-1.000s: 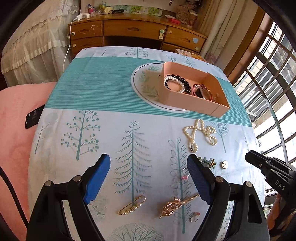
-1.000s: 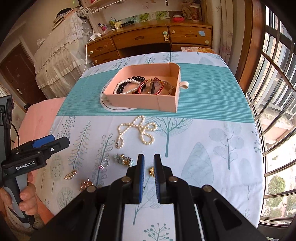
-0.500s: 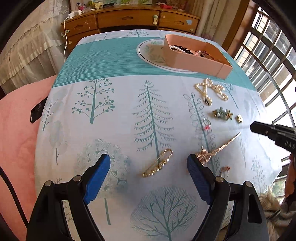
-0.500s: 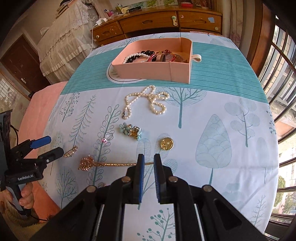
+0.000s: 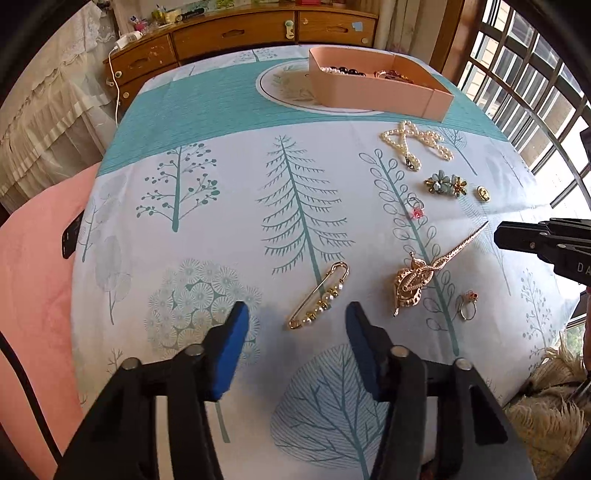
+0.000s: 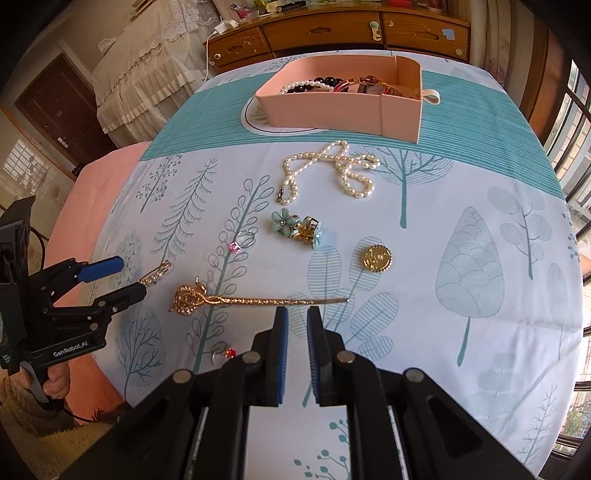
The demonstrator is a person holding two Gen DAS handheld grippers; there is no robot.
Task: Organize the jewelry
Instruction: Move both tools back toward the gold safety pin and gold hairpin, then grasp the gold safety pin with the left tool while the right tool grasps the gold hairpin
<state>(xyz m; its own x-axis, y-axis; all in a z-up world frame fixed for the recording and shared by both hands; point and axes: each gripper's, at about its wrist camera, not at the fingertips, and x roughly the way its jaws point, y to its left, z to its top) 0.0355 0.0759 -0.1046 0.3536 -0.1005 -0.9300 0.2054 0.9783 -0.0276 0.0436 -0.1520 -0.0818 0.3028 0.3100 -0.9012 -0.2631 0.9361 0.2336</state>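
Low over the near edge of the tree-printed surface (image 5: 221,229): left gripper (image 5: 295,317), jaws spread wide, blue pads well apart, nothing between them, nothing touched. Just ahead of the gap, slightly toward the right pad: gold safety-pin brooch (image 5: 320,295) with small pearls, lying flat and diagonal. To its right: ornate gold hairpin (image 5: 417,280), filigree head near, thin stem angled away toward the black tip of the right gripper (image 6: 297,314). Beside the head: small ring (image 5: 466,303) with a red stone.

Seen from the right wrist: jaws nearly closed, only a narrow slit left between the pads, gripping nothing. Poised just behind the pointed end of the hairpin stem; contact with it impossible to judge.

Farther out: ring with pink stone (image 6: 242,240), blue-and-gold flower brooch (image 6: 297,227), round gold button (image 6: 376,258), loose pearl necklace (image 6: 332,170) in loops. Beyond that, on the teal band: pink box (image 6: 340,114), open-topped, already containing pearl and dark bead bracelets and red-gold bangles.

Behind the surface: wooden dresser (image 6: 332,29).
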